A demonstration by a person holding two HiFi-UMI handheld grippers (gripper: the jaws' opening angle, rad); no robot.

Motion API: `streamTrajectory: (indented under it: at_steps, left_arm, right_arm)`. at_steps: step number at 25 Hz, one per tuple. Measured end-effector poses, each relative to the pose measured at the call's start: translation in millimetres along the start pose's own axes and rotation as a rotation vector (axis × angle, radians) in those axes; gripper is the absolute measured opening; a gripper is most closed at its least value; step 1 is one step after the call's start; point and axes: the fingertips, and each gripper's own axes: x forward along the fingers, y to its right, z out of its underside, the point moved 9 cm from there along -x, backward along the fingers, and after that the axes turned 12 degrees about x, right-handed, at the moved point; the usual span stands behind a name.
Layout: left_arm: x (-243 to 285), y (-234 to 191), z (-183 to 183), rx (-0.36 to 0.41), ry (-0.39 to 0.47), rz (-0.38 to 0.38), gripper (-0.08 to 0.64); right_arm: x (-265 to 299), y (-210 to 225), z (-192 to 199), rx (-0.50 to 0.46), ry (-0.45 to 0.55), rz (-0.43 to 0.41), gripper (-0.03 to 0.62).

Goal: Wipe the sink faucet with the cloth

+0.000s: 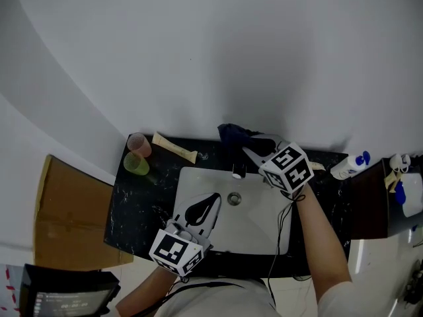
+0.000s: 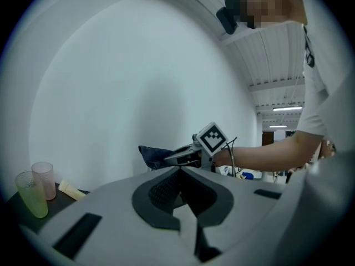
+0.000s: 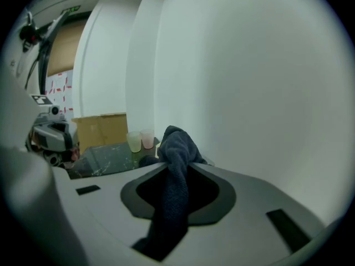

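A dark blue cloth [image 1: 232, 135] hangs from my right gripper [image 1: 250, 142], which is shut on it above the back of the sink, just behind the chrome faucet [image 1: 238, 171]. In the right gripper view the cloth [image 3: 176, 148] runs between the jaws and bunches up past their tips. My left gripper [image 1: 213, 200] hovers over the white basin [image 1: 198, 183] at its front left, jaws together with nothing in them. From the left gripper view the right gripper [image 2: 176, 156] and the cloth [image 2: 151, 155] show ahead of the left gripper [image 2: 180, 170].
On the black marble counter [image 1: 139, 203], a pink and a green cup [image 1: 137, 156] stand at the back left beside a cream tube [image 1: 175, 148]. A white bottle with a blue cap [image 1: 349, 166] lies at the right. A cardboard box [image 1: 69, 216] sits left of the counter.
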Motion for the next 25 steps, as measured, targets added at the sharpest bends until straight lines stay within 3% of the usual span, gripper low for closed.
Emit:
streamTrajectory:
  at_steps: [4, 9, 16, 18, 25]
  left_arm:
    - [1.1, 4.3, 5.0, -0.003, -0.003, 0.009, 0.0]
    - [15.0, 6.0, 9.5, 0.007, -0.015, 0.025, 0.0]
    - [16.2, 4.7, -1.2, -0.02, -0.019, 0.024, 0.0]
    - [13.3, 6.7, 1.8, -0.03, -0.017, 0.032, 0.0]
    - [6.7, 10.5, 1.8, -0.027, -0.035, 0.032, 0.0]
  right_arm:
    - [19.2, 30.1, -13.7, 0.085, 0.014, 0.038, 0.089]
    - [29.7, 44.3, -24.1, 0.109, 0.02, 0.097, 0.089]
    - [-11.9, -23.2, 15.8, -0.004, 0.114, 0.015, 0.089]
    - [-22.9, -41.4, 28.6, -0.022, 0.126, 0.035, 0.089]
    - [-39.3, -63.0, 58.0, 0.02, 0.174, 0.069, 0.089]
